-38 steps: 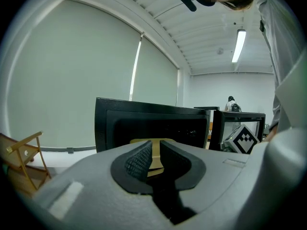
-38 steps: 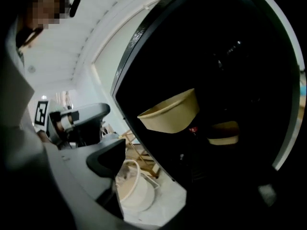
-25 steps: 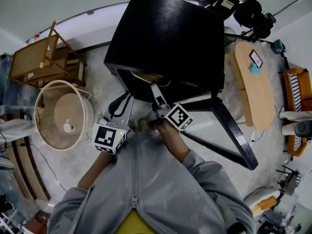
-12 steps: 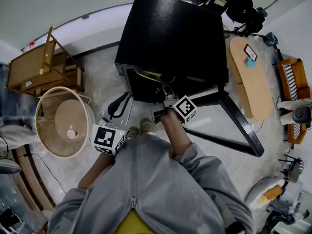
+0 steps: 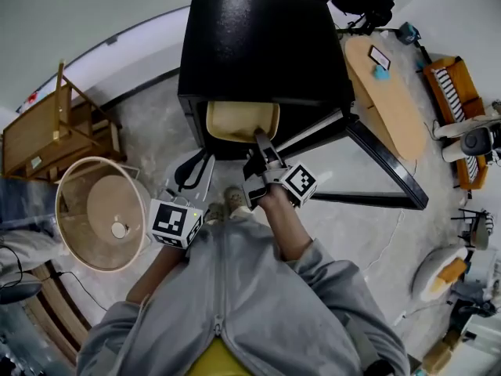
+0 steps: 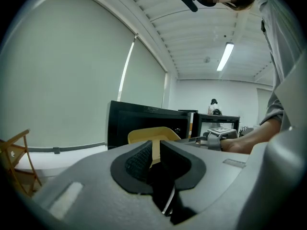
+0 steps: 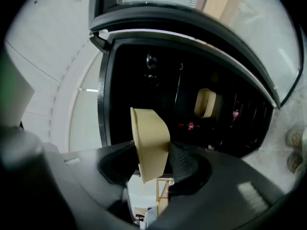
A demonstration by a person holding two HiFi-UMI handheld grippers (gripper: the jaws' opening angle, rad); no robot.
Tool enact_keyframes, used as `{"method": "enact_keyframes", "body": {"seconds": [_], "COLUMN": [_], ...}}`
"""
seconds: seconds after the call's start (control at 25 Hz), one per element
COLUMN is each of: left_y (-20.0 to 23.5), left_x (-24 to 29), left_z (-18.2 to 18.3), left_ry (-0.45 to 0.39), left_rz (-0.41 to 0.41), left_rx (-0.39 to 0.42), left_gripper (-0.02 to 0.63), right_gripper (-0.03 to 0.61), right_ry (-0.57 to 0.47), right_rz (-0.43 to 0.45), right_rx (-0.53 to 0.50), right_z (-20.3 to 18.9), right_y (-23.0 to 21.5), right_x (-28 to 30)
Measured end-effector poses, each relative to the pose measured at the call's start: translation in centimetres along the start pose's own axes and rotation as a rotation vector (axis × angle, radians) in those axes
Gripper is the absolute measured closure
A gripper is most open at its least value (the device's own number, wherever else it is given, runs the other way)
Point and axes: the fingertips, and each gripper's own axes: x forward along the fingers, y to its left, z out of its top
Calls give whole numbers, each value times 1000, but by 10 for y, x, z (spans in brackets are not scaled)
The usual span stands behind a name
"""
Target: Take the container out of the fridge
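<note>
R gripper (image 5: 259, 138) out fwd, clamping container (image 5: 239, 120) rim; L gripper (image 6: 156, 151) low.

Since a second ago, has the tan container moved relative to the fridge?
Yes. The container, clamped in the right gripper, has come outward past the fridge's front edge, toward the person.

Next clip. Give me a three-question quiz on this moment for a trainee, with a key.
1. True or false: the left gripper holds the container.
2. The fridge door is: A) open B) shut C) missing.
3. Fill in: the right gripper is shut on the ____.
Key: 1 false; 2 A; 3 container.
</note>
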Motion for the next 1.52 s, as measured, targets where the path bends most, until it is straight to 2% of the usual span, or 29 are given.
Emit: {"method": "enact_keyframes", "body": {"seconds": [0.2, 0.36, 0.44, 0.68, 0.92, 1.08, 1.28, 1.52], "left_y": [-20, -31, -37, -51, -61, -63, -65, -62], "left_x": [-4, -7, -7, 1, 9, 12, 13, 13], "left_z": [-6, -5, -2, 7, 8, 14, 24, 29], "left_ry": [5, 1, -3, -9, -13, -31, -62, -74], "left_rz": [-64, -88, -94, -91, -74, -55, -33, -17], "left_rx": [13, 31, 44, 63, 83, 106, 117, 108], "left_gripper": [561, 560, 561, 561, 561, 561, 570, 572], "right_gripper": [405, 407, 407, 407, 408, 410, 414, 431], "right_ry": [-40, -50, -63, -67, -60, -66, -69, -70], "right_rz": [-33, -36, -40, -86, -136, -158, -138, -117], "right_rx": [9, -79, -182, -590, -1035, -1256, -1425, -1468], "right_z": [-7, -9, -6, 9, 19, 22, 20, 18], "right_y": [-6, 8, 15, 34, 53, 66, 83, 92], "right_x": [-48, -71, -79, -92, -93, -90, -88, -88]}}
